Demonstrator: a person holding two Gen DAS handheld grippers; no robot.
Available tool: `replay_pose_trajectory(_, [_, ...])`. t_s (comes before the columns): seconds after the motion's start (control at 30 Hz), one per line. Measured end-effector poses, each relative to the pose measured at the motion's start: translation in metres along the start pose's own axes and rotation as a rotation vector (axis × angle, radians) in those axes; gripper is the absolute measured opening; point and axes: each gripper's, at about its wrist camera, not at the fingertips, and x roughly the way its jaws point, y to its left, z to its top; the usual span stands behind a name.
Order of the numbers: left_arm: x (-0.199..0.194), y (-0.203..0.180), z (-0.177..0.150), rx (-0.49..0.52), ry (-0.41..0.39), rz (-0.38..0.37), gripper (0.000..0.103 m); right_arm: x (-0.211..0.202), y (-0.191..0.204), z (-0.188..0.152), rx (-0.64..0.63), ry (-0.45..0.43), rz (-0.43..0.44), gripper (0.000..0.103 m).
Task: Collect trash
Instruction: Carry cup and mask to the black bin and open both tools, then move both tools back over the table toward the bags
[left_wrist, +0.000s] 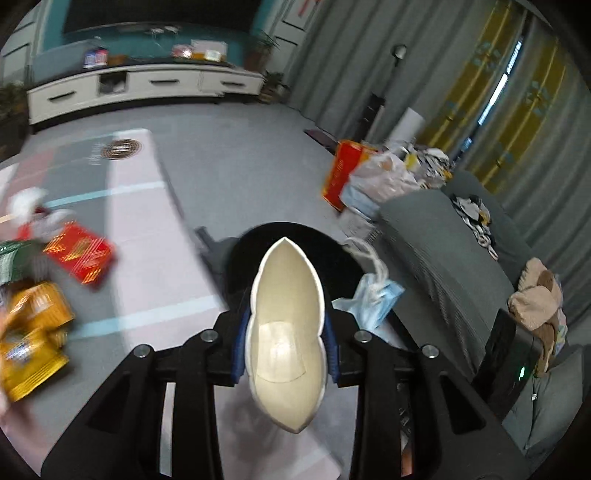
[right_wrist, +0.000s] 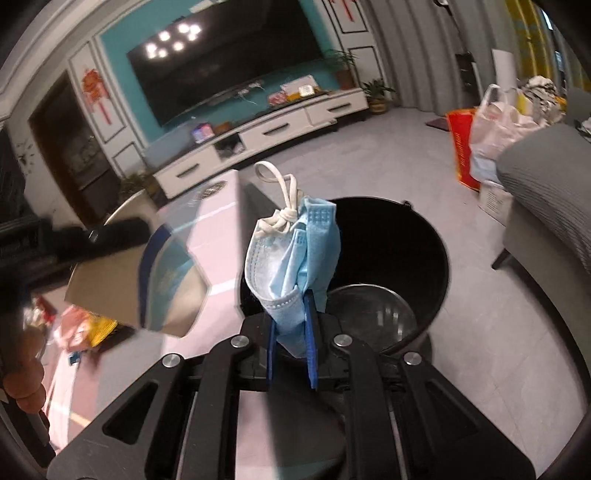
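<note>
My left gripper (left_wrist: 286, 332) is shut on a squashed paper cup (left_wrist: 286, 314), whose cream inside faces the camera between the blue pads. Just beyond the cup stands the black trash bin (left_wrist: 258, 236). In the right wrist view my right gripper (right_wrist: 291, 321) is shut on a crumpled blue face mask (right_wrist: 291, 251) with white ear loops, held over the near rim of the open bin (right_wrist: 439, 251). The mask (left_wrist: 373, 295) also shows to the right of the cup in the left wrist view. The cup (right_wrist: 166, 280) appears blurred at the left, beside the bin.
A low pale table (left_wrist: 155, 229) left of the bin carries red (left_wrist: 79, 254) and yellow (left_wrist: 33, 325) snack wrappers. A grey sofa (left_wrist: 443, 236) stands on the right, with bags (left_wrist: 376, 177) on the floor behind it. A TV cabinet (left_wrist: 147, 85) lines the far wall. A hand (right_wrist: 22, 380) shows at lower left.
</note>
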Motion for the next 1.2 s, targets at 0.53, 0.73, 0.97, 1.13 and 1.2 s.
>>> replay_pose_trajectory(0.53, [0.046, -0.005, -0.017, 0.074, 0.047, 0.094, 0.09, 0.018, -0.028, -0.004, 0.081, 0.058, -0.053, 0.056])
replay_pose_trajectory(0.73, [-0.01, 0.027, -0.061, 0.019, 0.054, 0.151, 0.098, -0.002, -0.013, -0.018, 0.079, 0.076, -0.028, 0.067])
replay_pose_trajectory(0.97, [-0.093, 0.086, -0.116, -0.079, 0.009, 0.299, 0.099, -0.02, 0.03, -0.023, 0.004, 0.097, 0.021, 0.074])
replay_pose_trajectory(1.13, [-0.159, 0.14, -0.152, -0.228, -0.061, 0.39, 0.099, -0.023, 0.072, -0.028, -0.078, 0.121, 0.078, 0.074])
replay_pose_trajectory(1.2, [-0.181, 0.162, -0.163, -0.307, -0.091, 0.415, 0.099, -0.023, 0.091, -0.031, -0.116, 0.13, 0.106, 0.074])
